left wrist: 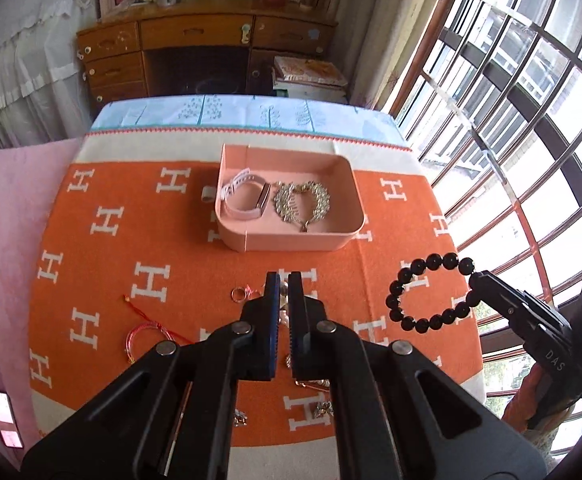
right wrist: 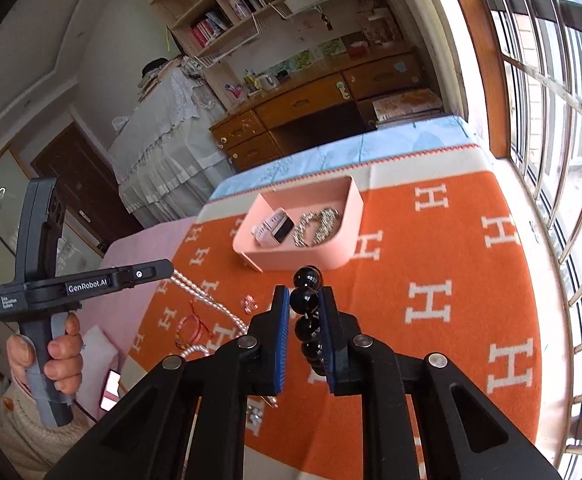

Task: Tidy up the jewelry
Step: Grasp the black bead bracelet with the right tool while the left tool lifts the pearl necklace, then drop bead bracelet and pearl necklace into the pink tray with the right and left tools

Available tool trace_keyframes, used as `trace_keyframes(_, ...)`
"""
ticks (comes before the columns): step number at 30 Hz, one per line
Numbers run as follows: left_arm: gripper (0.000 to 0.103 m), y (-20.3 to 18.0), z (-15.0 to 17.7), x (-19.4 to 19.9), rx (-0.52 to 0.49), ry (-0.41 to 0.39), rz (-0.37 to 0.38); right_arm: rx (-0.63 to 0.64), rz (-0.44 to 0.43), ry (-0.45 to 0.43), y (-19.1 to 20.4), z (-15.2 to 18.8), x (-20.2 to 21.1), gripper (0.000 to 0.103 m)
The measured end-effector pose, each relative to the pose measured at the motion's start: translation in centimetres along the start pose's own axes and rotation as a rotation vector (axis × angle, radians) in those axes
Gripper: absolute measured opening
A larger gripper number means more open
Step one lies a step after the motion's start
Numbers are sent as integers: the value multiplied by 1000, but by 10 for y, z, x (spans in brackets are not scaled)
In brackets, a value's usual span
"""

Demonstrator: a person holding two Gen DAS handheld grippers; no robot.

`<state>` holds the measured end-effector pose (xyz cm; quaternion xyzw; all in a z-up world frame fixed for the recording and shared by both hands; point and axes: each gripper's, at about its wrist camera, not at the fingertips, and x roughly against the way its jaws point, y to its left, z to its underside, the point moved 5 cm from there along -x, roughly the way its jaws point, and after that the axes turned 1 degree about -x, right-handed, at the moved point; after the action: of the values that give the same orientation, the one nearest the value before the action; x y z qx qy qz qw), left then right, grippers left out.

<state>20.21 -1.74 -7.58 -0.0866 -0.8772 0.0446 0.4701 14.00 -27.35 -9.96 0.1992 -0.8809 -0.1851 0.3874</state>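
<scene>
A pink tray (left wrist: 291, 240) (right wrist: 347, 240) on the orange H-pattern cloth holds a white watch (left wrist: 243, 198) (right wrist: 273, 230) and a silver chain bracelet (left wrist: 303, 202) (right wrist: 317, 224). My right gripper (right wrist: 304, 292) is shut on a black bead bracelet (right wrist: 307, 300) (left wrist: 427, 292) and holds it in the air, near side of the tray. My left gripper (left wrist: 284, 280) (right wrist: 169, 270) is shut on a pearl necklace (right wrist: 207, 300) that hangs down to the cloth. A red string bracelet (left wrist: 147, 336) (right wrist: 191, 328) and a small ring (left wrist: 238, 294) (right wrist: 249, 303) lie on the cloth.
More small jewelry pieces (left wrist: 323, 408) lie near the front of the cloth. A phone (left wrist: 5, 418) lies on the pink bedding at left. A window with bars (left wrist: 531, 120) is on the right. A wooden desk (left wrist: 211, 48) stands beyond the table.
</scene>
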Motion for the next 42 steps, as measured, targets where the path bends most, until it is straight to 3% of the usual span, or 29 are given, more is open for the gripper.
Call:
trace_keyframes(7, 2, -10, -62, 41, -32, -124, -8, 37, -20, -99, 42, -70, 10, 14)
trace_keyframes(13, 2, -13, -116, 57, -31, -187, -12, 33, -21, -135, 63, -120, -1, 14)
trace_keyframes(17, 2, -16, -145, 54, -39, -212, -30, 23, -30, -123, 70, -140, -23, 14)
trace_keyframes(21, 2, -14, -160, 25, -44, -191, -52, 14, -18, -92, 73, -149, -54, 14)
trace_keyframes(26, 0, -4, -153, -41, -36, -98, -51, -9, -3, -49, 60, -148, -100, 14)
trace_keyframes(33, 0, 23, -111, -121, -16, 49, -57, -18, 2, 5, 44, -141, -144, 14)
trace_keyframes(39, 0, 49, -79, -138, 9, 128, -79, -8, -10, 43, 51, -139, -177, 14)
trace_keyframes(42, 0, 61, -64, -134, -46, 138, -158, -4, -28, 69, 61, -139, -195, 14)
